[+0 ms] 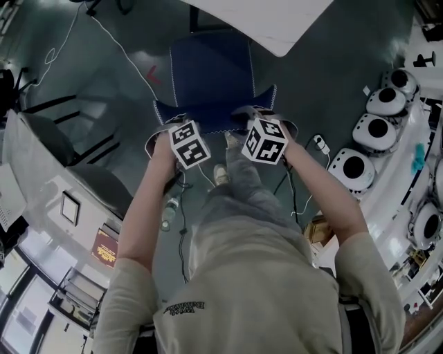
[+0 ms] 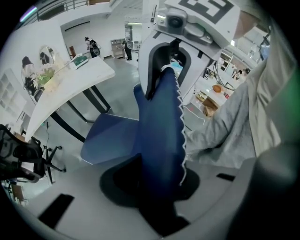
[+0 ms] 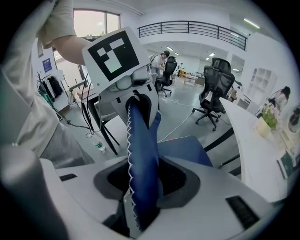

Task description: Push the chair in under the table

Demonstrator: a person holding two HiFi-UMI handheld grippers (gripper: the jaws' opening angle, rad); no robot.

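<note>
I see one white table [image 1: 256,21], top of head view. One blue chair [image 1: 208,69] directly ahead of me: seat front at table edge, most of seat out on open floor. Two grippers, left gripper [image 1: 178,127] and right gripper [image 1: 267,119], side by side, each clenched on top edge of backrest [image 2: 159,140], blue fabric pinched between jaws. Two bare forearms [image 1: 149,207] reach forward, roughly parallel; both grippers point steeply down.

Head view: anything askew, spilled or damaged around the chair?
Nothing looks spilled or damaged. The chair stands upright, facing the table. Only oddity: a bottle sits on the floor among loose cables.
</note>
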